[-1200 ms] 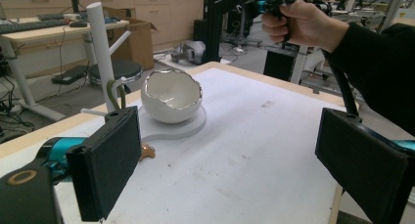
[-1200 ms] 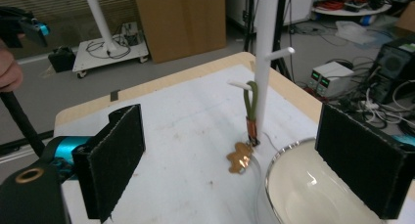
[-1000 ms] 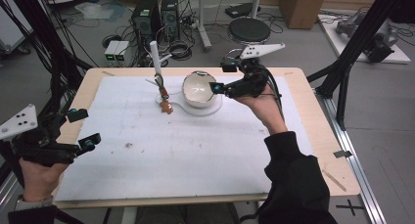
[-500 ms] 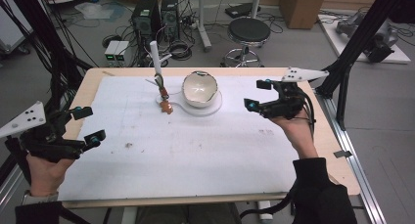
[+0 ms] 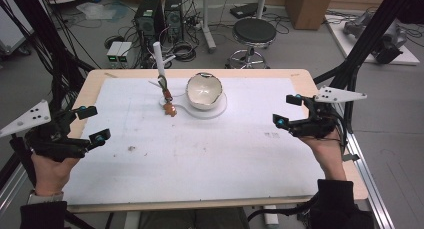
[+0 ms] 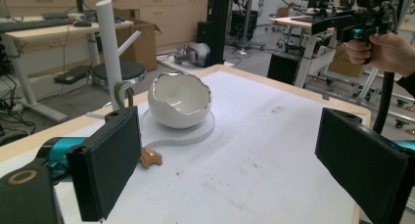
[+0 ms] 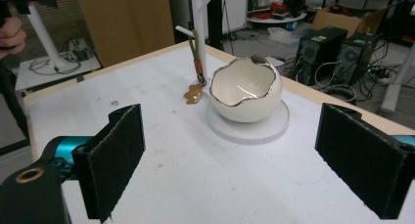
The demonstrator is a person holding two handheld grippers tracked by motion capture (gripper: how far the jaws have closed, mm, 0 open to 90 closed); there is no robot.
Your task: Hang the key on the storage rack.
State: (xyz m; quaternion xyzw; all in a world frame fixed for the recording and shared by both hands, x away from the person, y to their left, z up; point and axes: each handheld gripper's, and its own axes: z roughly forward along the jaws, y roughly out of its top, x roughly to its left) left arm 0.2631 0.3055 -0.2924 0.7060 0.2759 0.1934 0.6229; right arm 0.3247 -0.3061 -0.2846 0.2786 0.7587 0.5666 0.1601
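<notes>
Left gripper (image 5: 92, 123): held in the person's left hand (image 5: 47, 171) at the left edge of the table (image 5: 300, 79), above the white mat (image 5: 200, 154). Jaws wide apart, nothing between them; the left gripper view confirms both black pads (image 6: 110, 165) stand well separated with bare mat between.

White mat: covers most of the tabletop; scuffed, with a small dark spot (image 5: 132, 149) near the left gripper.

White stand (image 5: 159, 59): upright post with short side pegs, at the far side of the mat, left of centre. An olive-green strap (image 5: 163, 83) hangs from it and ends in an orange band; a small brown gingerbread-shaped charm (image 5: 170, 109) lies on the mat at its foot, just beside the base.

Bowl (image 5: 204, 90): white, shaped like a cracked eggshell with a jagged metallic rim, empty, upright on a round white base (image 5: 220, 109) just right of the stand. Well apart from both grippers.

Right gripper (image 5: 289, 110): held in the person's right hand (image 5: 325, 151) near the right edge of the table, over the mat's border. Jaws wide apart and empty; the right gripper view shows both pads (image 7: 115, 160) far apart, with the bowl framed between them in the distance.

Floor beyond the table: round stool (image 5: 255, 33), computer towers (image 5: 160, 11), loose cables.
</notes>
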